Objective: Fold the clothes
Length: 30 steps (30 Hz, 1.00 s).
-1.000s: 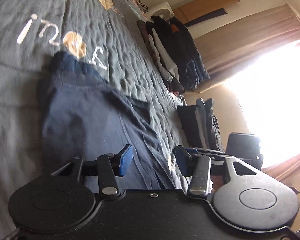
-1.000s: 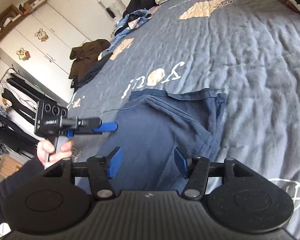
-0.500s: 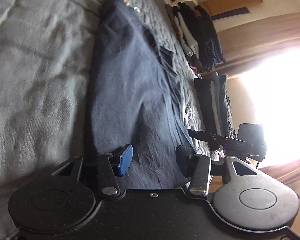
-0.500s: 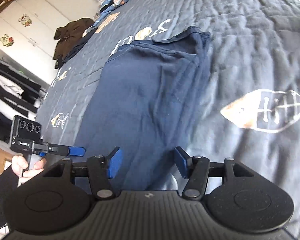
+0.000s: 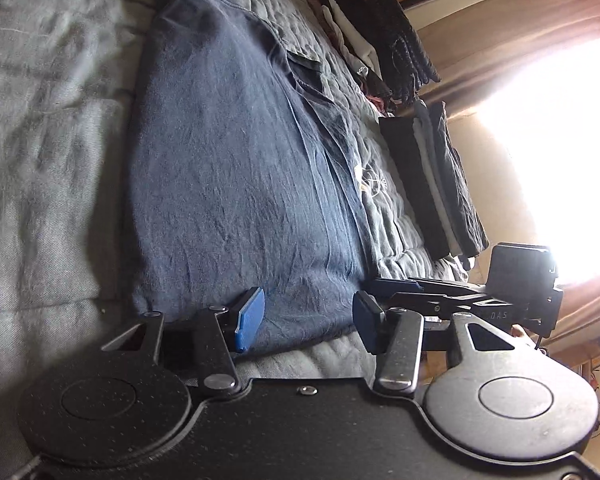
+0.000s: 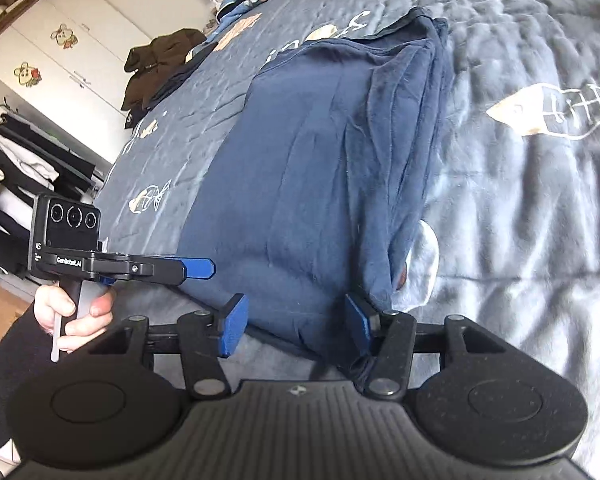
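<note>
On the quilt — navy shirt, both jaws apart.

Bare quilt flanks the navy shirt; folded stacks crowd its far edge

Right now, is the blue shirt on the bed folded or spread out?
Partly folded: the blue shirt lies as a long narrow strip on the bed, its sides doubled over in layers.

Shirt: navy, spread flat on the bed.
Left gripper: jaws apart, at the shirt's near hem.
Right gripper: beside the shirt's right edge.
Folded stacks: further right, near the curtain.
</note>
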{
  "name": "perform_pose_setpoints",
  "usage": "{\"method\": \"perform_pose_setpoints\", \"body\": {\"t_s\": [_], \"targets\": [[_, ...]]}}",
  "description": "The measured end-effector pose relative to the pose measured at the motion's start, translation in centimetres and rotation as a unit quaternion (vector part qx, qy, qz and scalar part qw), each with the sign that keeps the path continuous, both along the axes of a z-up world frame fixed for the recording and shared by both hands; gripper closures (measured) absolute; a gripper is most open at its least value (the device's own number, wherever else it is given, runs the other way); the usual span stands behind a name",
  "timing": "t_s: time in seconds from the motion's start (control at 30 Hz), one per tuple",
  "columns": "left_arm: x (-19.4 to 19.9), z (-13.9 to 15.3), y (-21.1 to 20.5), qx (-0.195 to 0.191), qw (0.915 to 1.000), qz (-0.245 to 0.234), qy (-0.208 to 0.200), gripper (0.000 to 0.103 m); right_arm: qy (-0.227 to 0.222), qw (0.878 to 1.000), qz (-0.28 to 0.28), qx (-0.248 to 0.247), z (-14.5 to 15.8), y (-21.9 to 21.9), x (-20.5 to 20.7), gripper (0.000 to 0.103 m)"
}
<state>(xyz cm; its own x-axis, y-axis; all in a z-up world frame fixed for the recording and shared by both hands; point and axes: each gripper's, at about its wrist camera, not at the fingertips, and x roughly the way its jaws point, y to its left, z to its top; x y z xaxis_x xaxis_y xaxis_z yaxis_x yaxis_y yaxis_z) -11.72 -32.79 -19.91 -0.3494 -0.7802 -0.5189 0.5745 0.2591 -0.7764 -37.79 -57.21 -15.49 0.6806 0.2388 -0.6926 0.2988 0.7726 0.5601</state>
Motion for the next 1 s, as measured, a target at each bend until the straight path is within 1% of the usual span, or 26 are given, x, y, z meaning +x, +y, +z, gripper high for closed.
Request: {"method": "perform_pose_setpoints", "body": {"t_s": [0.1,0.2,0.3,0.33,0.4,0.43,0.5,0.57,0.6,0.63,0.7,0.8,0.9,1.0], "targets": [[0.0,-0.1,1.2,-0.001,0.9997,0.023,0.003,0.054,-0.010,1.000,-0.016,-0.005,0.0,0.0,-1.5,0.050],[-0.3,0.5,2.0,0.003,0.9987,0.051,-0.004,0.054,-0.017,0.999,-0.028,-0.018,-0.1,0.3,-2.3,0.050],[-0.8,1.2,2.9,0.004,0.9970,0.077,-0.014,0.054,0.018,0.998,-0.054,-0.038,-0.5,0.6,-2.9,0.049],[-1.0,1.6,3.2,0.003,0.9962,0.085,-0.019,0.054,0.022,0.997,-0.063,-0.039,-0.6,0.6,-3.2,0.049],[-1.4,2.4,3.8,-0.003,0.9946,0.100,-0.028,0.054,0.013,0.996,-0.081,-0.028,-0.6,0.6,-4.0,0.049],[-1.7,3.0,4.2,-0.012,0.9938,0.106,-0.032,0.054,0.000,0.995,-0.095,-0.023,-0.1,0.5,-4.5,0.049],[-2.4,4.2,4.9,-0.029,0.9915,0.119,-0.043,0.053,-0.020,0.992,-0.120,-0.035,0.9,0.7,-5.2,0.048],[-3.3,5.4,5.4,-0.045,0.9882,0.130,-0.066,0.047,-0.032,0.989,-0.132,-0.054,1.8,1.2,-5.6,0.047],[-3.9,5.9,5.5,-0.052,0.9864,0.133,-0.081,0.040,-0.038,0.988,-0.137,-0.061,2.1,1.4,-5.6,0.046],[-4.5,6.4,5.6,-0.055,0.9845,0.135,-0.097,0.039,-0.041,0.987,-0.141,-0.067,2.4,1.6,-5.6,0.046],[-5.7,7.2,4.9,-0.040,0.9795,0.135,-0.144,0.039,-0.039,0.985,-0.148,-0.081,2.6,1.9,-5.4,0.046],[-6.7,7.5,3.7,0.004,0.9672,0.147,-0.207,0.039,-0.033,0.983,-0.154,-0.098,2.9,2.2,-4.9,0.046],[-6.8,7.5,3.0,0.038,0.9576,0.157,-0.238,0.039,-0.025,0.981,-0.155,-0.111,3.1,2.3,-4.4,0.046],[-7.3,7.8,2.0,0.056,0.9478,0.149,-0.277,0.039,-0.018,0.980,-0.156,-0.124,3.2,2.4,-3.9,0.046]]}}
